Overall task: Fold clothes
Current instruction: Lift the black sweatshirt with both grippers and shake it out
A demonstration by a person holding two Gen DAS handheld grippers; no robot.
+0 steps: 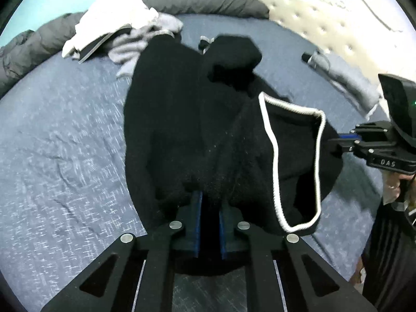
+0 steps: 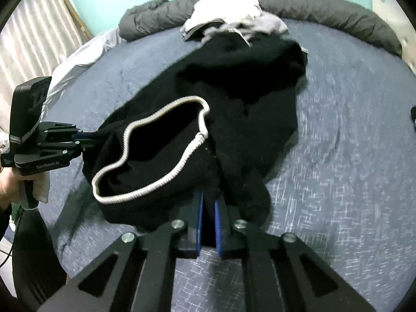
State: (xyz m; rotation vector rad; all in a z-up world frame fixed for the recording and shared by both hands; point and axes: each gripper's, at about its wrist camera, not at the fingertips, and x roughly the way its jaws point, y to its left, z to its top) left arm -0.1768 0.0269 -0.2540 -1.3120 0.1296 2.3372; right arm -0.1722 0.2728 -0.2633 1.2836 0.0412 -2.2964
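A black garment (image 1: 182, 130) with a white-trimmed opening (image 1: 274, 153) hangs bunched above the blue bed sheet (image 1: 65, 143). My left gripper (image 1: 209, 200) is shut on its near edge, with black cloth pinched between the blue pads. My right gripper (image 1: 338, 143) comes in from the right and is shut on the cloth beside the trim. In the right wrist view the same garment (image 2: 247, 104) drapes away from my right gripper (image 2: 208, 202), while the left gripper (image 2: 91, 139) holds it at the left, next to the white trim (image 2: 153, 115). The garment's far end rests on the bed.
A pile of white and grey clothes (image 1: 117, 26) (image 2: 228, 13) lies at the far side of the bed. A rolled dark grey duvet (image 1: 202, 0) (image 2: 325, 10) lines the far edge. A cream tufted headboard (image 1: 312, 18) stands at the right. A person's hand (image 2: 7, 184) holds the left gripper's handle.
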